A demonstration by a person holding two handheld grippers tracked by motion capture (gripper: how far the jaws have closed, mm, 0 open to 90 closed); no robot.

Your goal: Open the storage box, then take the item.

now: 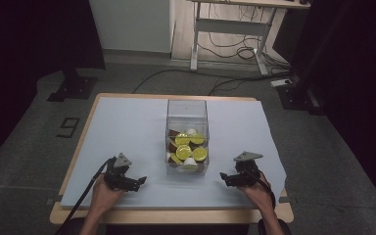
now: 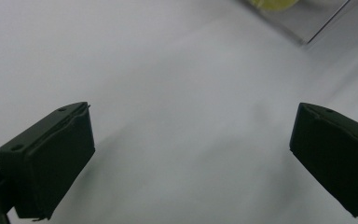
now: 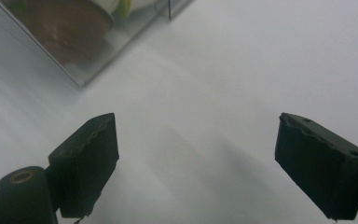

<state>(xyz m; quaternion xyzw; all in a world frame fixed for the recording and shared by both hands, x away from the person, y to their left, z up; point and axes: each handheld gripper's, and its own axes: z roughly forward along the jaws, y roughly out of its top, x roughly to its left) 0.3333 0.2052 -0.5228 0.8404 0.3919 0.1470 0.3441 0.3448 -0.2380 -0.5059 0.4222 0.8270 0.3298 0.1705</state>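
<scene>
A clear plastic box (image 1: 187, 110) stands upright in the middle of the white table cover (image 1: 127, 127). Inside it lie several yellow-topped, brown and white capsules (image 1: 188, 147). My left gripper (image 1: 140, 181) rests near the front edge, left of the box, jaws wide open over bare cover (image 2: 191, 154). My right gripper (image 1: 223, 178) rests right of the box, also open with nothing between its jaws (image 3: 196, 154). A corner of the box (image 3: 81, 60) with a brown capsule (image 3: 70, 23) shows at the upper left of the right gripper view. The box's corner (image 2: 303, 25) shows at the upper right of the left gripper view.
The wooden table edge (image 1: 176, 215) runs along the front. Beyond the table are a grey floor, cables (image 1: 235, 51) and a white desk frame (image 1: 230, 29). Black stands (image 1: 73, 85) sit at the far left and right.
</scene>
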